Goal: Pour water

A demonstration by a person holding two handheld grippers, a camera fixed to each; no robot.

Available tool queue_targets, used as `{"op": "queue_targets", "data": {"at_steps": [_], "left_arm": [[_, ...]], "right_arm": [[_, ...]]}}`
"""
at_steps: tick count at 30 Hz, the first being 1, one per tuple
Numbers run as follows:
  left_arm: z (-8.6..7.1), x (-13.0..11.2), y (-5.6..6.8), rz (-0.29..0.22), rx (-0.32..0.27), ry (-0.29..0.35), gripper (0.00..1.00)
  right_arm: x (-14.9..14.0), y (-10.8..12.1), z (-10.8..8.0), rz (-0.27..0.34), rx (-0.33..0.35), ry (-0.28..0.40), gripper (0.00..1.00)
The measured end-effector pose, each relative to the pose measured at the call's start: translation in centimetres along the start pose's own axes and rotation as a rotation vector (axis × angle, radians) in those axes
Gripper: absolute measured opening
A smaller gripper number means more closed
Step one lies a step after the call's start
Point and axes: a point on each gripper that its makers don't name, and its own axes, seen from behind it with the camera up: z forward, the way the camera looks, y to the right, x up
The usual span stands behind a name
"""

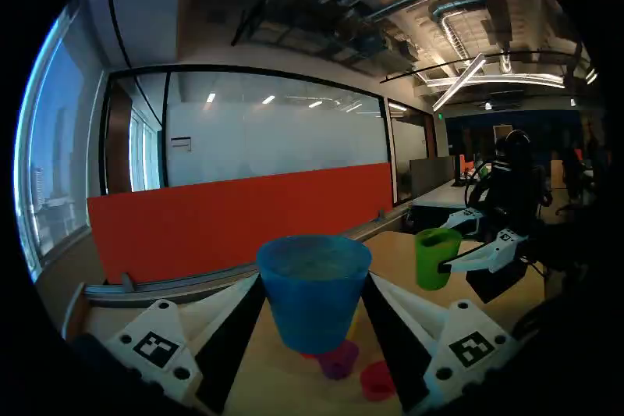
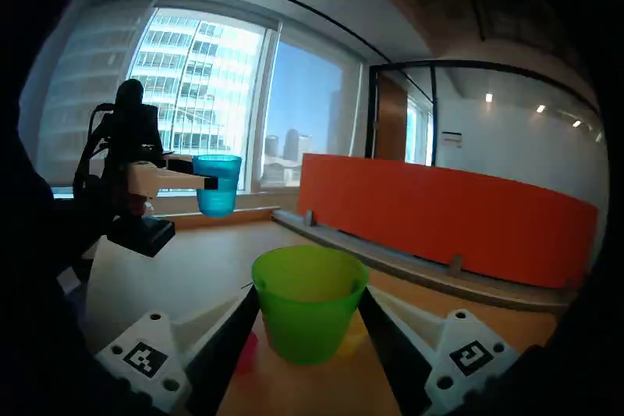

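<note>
The blue cup (image 1: 313,291) is clamped between the fingers of my left gripper (image 1: 313,285), lifted above the wooden table (image 1: 261,385). The green cup (image 2: 310,303) is gripped the same way in my right gripper (image 2: 310,297), well apart. I should first bring the rims near, then tilt slowly, with both grips firm.

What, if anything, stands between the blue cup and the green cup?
Nothing visible does. The left gripper holds the blue cup and the right gripper holds the green cup, with open air between them. A pink cup and a red cup sit lower, on the table.
</note>
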Motion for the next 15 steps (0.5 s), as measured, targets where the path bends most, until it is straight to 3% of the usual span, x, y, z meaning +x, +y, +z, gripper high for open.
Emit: {"op": "queue_targets", "data": {"at_steps": [15], "left_arm": [[-0.1, 2.8, 0.4, 0.121, 0.009, 0.021, 0.84]], "right_arm": [[1.1, -3.1, 1.8, 0.008, 0.076, 0.036, 0.89]]}}
